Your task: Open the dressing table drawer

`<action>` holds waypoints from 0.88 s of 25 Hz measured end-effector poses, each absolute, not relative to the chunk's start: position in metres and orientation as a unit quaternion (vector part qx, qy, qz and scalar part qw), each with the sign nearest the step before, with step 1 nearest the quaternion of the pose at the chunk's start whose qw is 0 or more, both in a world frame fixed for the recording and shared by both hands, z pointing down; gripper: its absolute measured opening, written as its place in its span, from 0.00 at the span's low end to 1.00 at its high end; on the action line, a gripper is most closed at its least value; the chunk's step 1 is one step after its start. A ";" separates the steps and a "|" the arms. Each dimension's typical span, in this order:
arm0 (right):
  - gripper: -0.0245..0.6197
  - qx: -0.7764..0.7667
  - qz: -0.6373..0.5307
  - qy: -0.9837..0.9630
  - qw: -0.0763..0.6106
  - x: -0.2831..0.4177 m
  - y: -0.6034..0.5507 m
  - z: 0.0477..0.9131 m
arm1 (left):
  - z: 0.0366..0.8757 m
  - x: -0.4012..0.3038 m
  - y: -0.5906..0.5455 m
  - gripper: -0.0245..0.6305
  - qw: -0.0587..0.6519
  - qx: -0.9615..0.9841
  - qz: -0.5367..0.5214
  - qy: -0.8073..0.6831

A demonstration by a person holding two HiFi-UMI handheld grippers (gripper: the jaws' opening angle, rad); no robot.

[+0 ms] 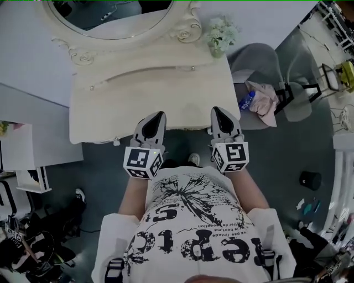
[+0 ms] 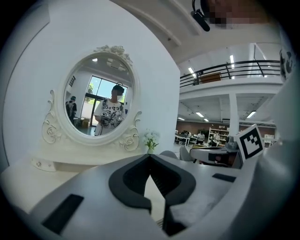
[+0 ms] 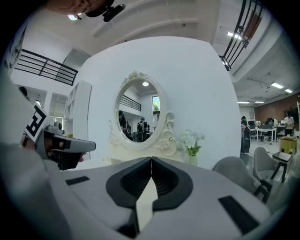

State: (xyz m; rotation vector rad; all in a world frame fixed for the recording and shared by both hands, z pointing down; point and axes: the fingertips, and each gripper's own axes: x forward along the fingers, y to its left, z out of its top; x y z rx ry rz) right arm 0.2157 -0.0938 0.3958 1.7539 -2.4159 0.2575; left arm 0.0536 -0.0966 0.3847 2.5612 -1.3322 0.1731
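Head view: the left gripper (image 1: 159, 116) and right gripper (image 1: 217, 110) each have their jaws pressed together on nothing, tips over the cream bench's (image 1: 110, 108) front edge. The drawer (image 1: 110, 138) sits shut beneath that edge. A flower vase (image 1: 220, 38) stands back right.

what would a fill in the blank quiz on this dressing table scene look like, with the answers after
1. The jaws of the left gripper and of the right gripper are both ____, with nothing between them.
2. In the head view, the vase of white flowers stands on the dressing table to the ____ of the mirror.
3. On the grey chair lie a pink cloth and a ____ bottle.

Missing words: shut; right; blue
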 end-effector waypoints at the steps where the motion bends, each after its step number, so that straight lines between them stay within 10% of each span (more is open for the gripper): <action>1: 0.06 0.585 0.088 -0.803 0.075 0.222 -0.101 0.398 | 0.384 0.060 -0.102 0.05 0.123 0.877 0.059 -0.460; 22: 0.06 0.549 0.152 -0.811 0.132 0.203 -0.271 0.486 | 0.435 0.043 -0.272 0.05 0.148 0.867 0.071 -0.471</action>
